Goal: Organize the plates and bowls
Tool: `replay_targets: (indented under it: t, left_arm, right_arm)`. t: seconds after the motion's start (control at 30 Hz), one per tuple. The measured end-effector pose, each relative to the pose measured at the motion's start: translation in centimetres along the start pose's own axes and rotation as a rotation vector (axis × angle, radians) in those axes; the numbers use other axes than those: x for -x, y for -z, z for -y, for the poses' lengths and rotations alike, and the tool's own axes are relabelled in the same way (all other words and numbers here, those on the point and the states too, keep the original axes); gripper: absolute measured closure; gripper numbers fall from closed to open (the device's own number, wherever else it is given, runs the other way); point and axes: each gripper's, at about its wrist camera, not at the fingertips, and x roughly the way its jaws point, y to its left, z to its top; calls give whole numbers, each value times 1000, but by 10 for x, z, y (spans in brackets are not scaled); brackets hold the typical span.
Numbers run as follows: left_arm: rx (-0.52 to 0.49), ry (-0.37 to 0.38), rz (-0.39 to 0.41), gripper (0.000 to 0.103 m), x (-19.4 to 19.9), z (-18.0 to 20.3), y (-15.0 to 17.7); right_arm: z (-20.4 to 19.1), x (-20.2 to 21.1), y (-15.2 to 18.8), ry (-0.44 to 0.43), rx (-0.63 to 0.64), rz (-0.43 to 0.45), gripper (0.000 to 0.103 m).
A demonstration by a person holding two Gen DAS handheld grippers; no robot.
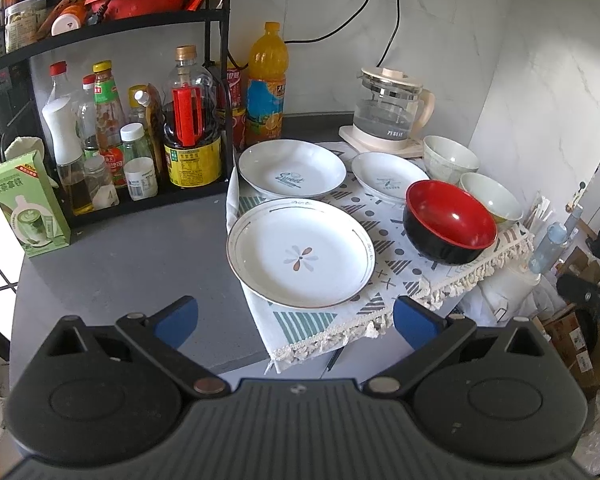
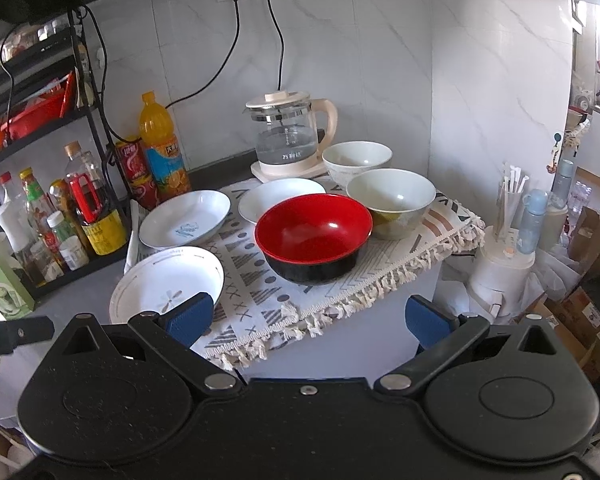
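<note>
Three white plates lie on a patterned cloth (image 1: 392,268): a flower plate (image 1: 300,254) (image 2: 168,284) nearest, a "Sweet" plate (image 1: 292,168) (image 2: 186,218) behind it, a smaller plate (image 1: 386,174) (image 2: 280,200) to the right. A red-and-black bowl (image 1: 450,222) (image 2: 314,236) stands at the cloth's right front, with two pale bowls (image 1: 490,196) (image 1: 448,156) (image 2: 390,200) (image 2: 356,160) behind. My left gripper (image 1: 296,320) is open just short of the flower plate. My right gripper (image 2: 310,318) is open before the cloth's fringe, nothing between its fingers.
A black rack (image 1: 112,32) of sauce bottles stands left, with an orange drink bottle (image 1: 266,80) (image 2: 162,148) and a green carton (image 1: 26,208). A glass kettle (image 1: 392,108) (image 2: 290,136) sits at the back on its base. Right of the counter edge are a white appliance (image 2: 504,268) and cardboard boxes.
</note>
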Motion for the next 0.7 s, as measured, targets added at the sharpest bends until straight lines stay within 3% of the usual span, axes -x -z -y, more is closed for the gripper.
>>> replay_targets:
  t: [0.7]
  left_arm:
    - [-24,41,-24,0,-13,-3,-9]
  right_arm:
    - [-15,-3,4,20,-8,-10,0]
